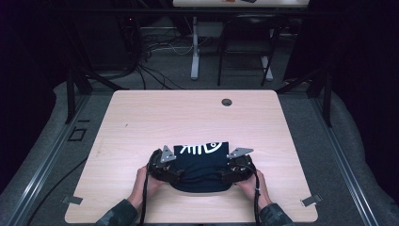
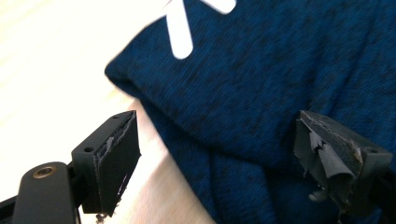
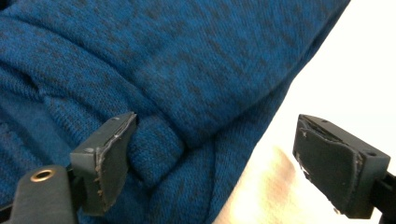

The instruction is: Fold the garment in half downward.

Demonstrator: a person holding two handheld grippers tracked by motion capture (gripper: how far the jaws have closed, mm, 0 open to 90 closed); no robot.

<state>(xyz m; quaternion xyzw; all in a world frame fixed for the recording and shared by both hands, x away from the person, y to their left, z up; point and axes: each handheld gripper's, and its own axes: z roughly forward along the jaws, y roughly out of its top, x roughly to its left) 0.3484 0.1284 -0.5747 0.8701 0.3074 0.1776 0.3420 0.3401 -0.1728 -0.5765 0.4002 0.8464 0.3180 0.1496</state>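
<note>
High view is showing the folded dark blue knit garment with a white fish-bone print point(image 1: 201, 165) sitting near the table's near edge, left gripper point(image 1: 175, 170) and right gripper point(image 1: 227, 172) flanking it, jaws gaping, gripping nothing (mid-fold, I'm guessing). Next they're needing to pinch both side edges evenly.

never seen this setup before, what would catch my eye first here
A folded dark blue garment with a white fish-bone print lies near the front edge of the pale wooden table. A person's hands hold the left gripper and the right gripper at its two sides, both with jaws open. Around the table the room is dark, with cables on the floor behind.
</note>
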